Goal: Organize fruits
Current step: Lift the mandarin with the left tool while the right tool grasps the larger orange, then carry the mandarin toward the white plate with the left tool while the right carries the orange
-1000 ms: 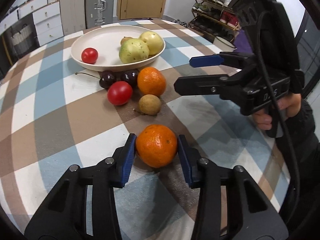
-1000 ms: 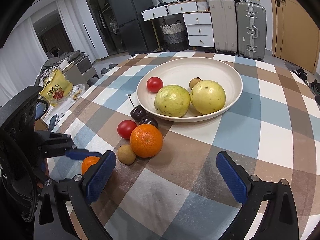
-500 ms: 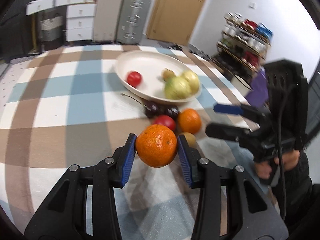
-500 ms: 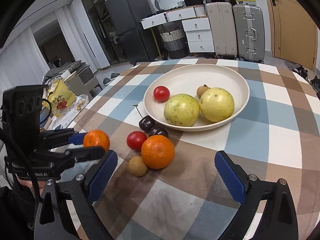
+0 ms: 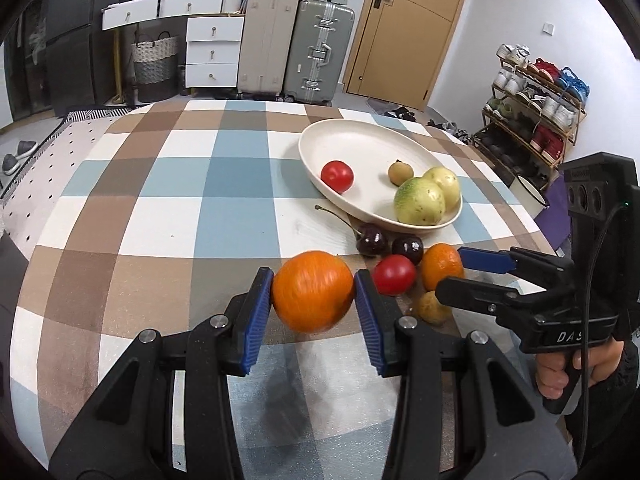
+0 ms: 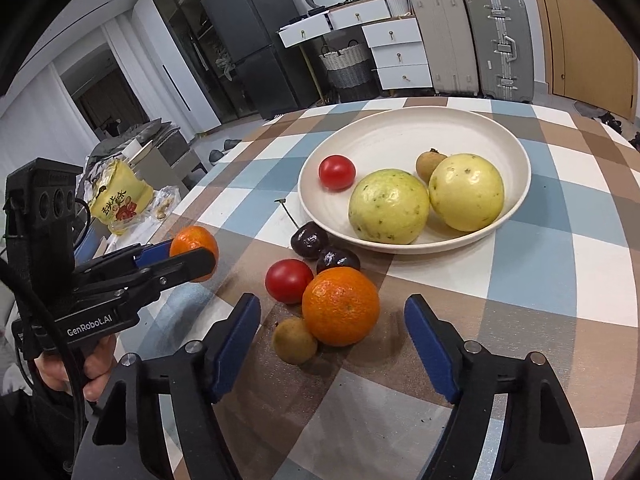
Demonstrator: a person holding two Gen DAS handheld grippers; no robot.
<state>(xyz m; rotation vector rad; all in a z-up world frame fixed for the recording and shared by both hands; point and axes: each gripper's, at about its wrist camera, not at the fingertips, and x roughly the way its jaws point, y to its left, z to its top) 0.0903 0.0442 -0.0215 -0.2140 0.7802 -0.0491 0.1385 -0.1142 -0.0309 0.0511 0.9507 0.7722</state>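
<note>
My left gripper (image 5: 314,294) is shut on an orange (image 5: 313,291) and holds it above the checked tablecloth; it also shows in the right wrist view (image 6: 194,250). My right gripper (image 6: 332,332) is open, its fingers either side of a second orange (image 6: 340,306) lying on the cloth. Beside that orange lie a red tomato (image 6: 289,281), two dark cherries (image 6: 309,240) and a small brown fruit (image 6: 295,340). The white bowl (image 6: 400,132) holds two yellow-green guavas (image 6: 389,206), a tomato (image 6: 337,172) and a small brown fruit (image 6: 428,162).
The round table's edge (image 5: 24,264) curves at the left. A yellow snack bag (image 6: 118,204) lies on a low surface beyond the table. Suitcases (image 5: 318,52), drawers (image 5: 214,52) and a shoe rack (image 5: 536,108) stand behind.
My left gripper has lifted its orange off the cloth and swung left and back. My right gripper has moved in around the second orange.
</note>
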